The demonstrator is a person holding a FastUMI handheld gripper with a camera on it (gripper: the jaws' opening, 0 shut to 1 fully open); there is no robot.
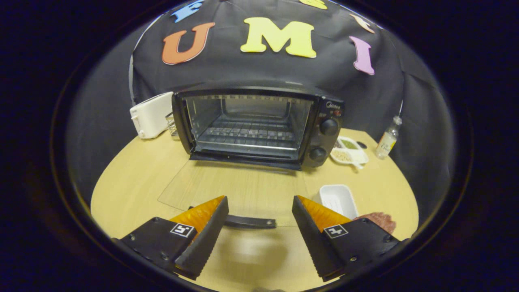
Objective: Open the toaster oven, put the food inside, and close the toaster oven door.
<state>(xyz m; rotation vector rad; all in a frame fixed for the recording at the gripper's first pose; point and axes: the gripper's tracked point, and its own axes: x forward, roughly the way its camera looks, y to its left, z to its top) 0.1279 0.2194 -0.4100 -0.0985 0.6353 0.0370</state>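
The black toaster oven stands at the back of the round wooden table. Its glass door is folded all the way down and lies flat toward me, showing the wire rack inside. The door's black handle lies between my fingertips. My gripper is open, hovering just above the handle with nothing held. The orange-backed fingers are spread wide. A reddish piece of food sits on the table beside and partly behind my right finger.
A white rectangular tray lies ahead of my right finger. Right of the oven are a white divided dish with grains and a small bottle. A white toaster stands left of the oven.
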